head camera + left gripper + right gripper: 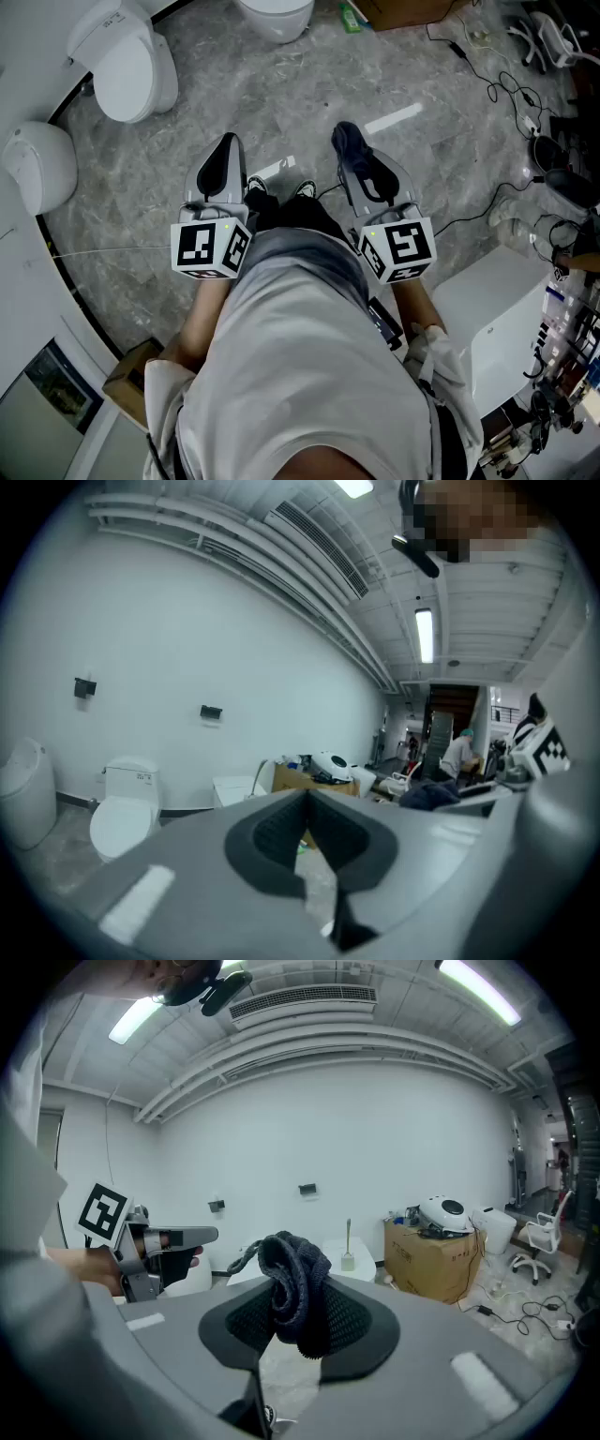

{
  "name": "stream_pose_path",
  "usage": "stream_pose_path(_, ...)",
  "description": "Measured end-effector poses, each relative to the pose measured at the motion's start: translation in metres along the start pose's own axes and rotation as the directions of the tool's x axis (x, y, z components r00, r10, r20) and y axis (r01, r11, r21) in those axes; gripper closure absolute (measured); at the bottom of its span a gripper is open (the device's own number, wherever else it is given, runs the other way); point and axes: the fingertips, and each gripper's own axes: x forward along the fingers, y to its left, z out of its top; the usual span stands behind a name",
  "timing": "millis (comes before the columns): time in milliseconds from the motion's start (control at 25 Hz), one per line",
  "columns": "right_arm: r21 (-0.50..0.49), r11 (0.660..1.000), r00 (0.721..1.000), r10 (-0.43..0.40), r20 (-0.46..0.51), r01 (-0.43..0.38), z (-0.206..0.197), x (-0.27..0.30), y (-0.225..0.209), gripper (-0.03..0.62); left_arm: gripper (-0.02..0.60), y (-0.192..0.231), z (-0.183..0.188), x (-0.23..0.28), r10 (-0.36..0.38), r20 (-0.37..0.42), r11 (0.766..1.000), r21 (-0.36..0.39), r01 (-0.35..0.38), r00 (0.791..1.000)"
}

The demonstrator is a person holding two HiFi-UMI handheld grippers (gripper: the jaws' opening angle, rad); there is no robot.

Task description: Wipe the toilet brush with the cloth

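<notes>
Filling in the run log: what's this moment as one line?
stage: pre-wipe | right tongs: shut on cloth | left tongs: shut, empty | toilet brush: upright, far off, untouched

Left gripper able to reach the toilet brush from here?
Probably not from here. The toilet brush stands upright far off by the wall, while the left gripper sits shut near the person. The floor between looks unobstructed.

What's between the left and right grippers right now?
Head view: only the person's shoes and dark trouser legs, over floor, lie between the left gripper and the right gripper holding the cloth.
</notes>
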Motion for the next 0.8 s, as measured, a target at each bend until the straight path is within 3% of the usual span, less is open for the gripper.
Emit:
stream_pose_path(280,0.005,1.0,1.0,0.008,0.006,-0.008,0.004,0.01,-0.005,0.496,0.581,-0.002,-0.001,0.011,0.006,-0.003,0.998,0.065,-0.006,1.0)
stream_pose_path(480,0.042,0.999,1.0,0.006,-0.014,-0.005,-0.001,0.021,-0.021,0.496,0.581,0.004,-0.015,0.029,0.018,-0.037,0.999,0.029,-0.017,0.999)
stream_pose_path(680,0.152,0.988,1.0,0.026,0.014,-0.028,0.005,0.033,-0.032,0.494,0.581,0.011,-0.026,0.05,0.016,-0.078,1.0,-0.01,-0.016,0.997)
stream_pose_path(800,0.148,0.989,0.999,0.026,0.022,-0.029,0.014,0.046,-0.037,0.49,0.581,0.016,-0.023,0.065,0.009,-0.085,1.0,-0.012,-0.01,0.996)
